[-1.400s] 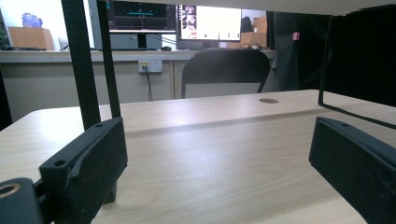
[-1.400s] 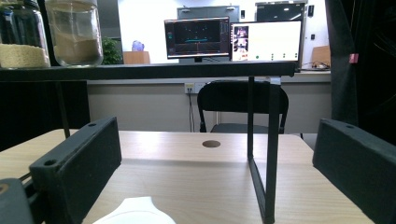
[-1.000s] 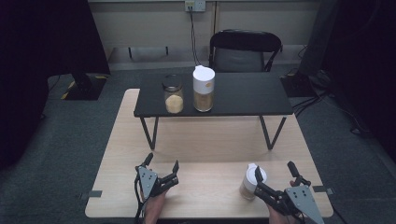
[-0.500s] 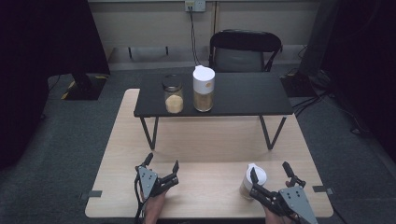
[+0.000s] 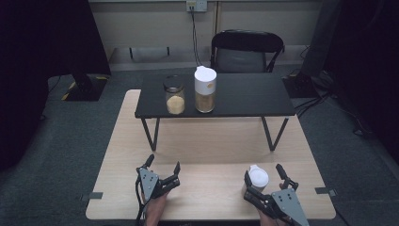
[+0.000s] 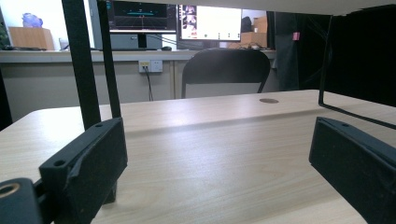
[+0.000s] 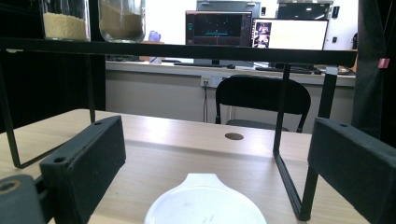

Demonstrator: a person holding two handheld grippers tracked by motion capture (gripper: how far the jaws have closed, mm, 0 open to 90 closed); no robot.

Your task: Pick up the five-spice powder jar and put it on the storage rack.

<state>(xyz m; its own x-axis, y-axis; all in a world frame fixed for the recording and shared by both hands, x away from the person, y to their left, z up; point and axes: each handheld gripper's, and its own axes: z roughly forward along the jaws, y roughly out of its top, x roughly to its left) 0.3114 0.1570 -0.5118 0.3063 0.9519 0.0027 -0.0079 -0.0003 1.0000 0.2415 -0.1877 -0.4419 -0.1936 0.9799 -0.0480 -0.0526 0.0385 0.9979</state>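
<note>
White-lidded jar (image 5: 258,178) upright, axis vertical, spout forward

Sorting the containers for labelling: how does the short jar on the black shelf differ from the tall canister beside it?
The short jar has no lid on that I can make out; the tall canister wears a white lid. The short jar stands lower, with pale yellow grains filling about its lower half; the tall canister holds browner grains that reach higher. Both are clear, upright and side by side on the black shelf.

The high view looks forward and down on the counter (image 5: 207,155) from afar. Both gripper views sit low near its surface, facing the black chair (image 6: 226,70), which all three share.
</note>
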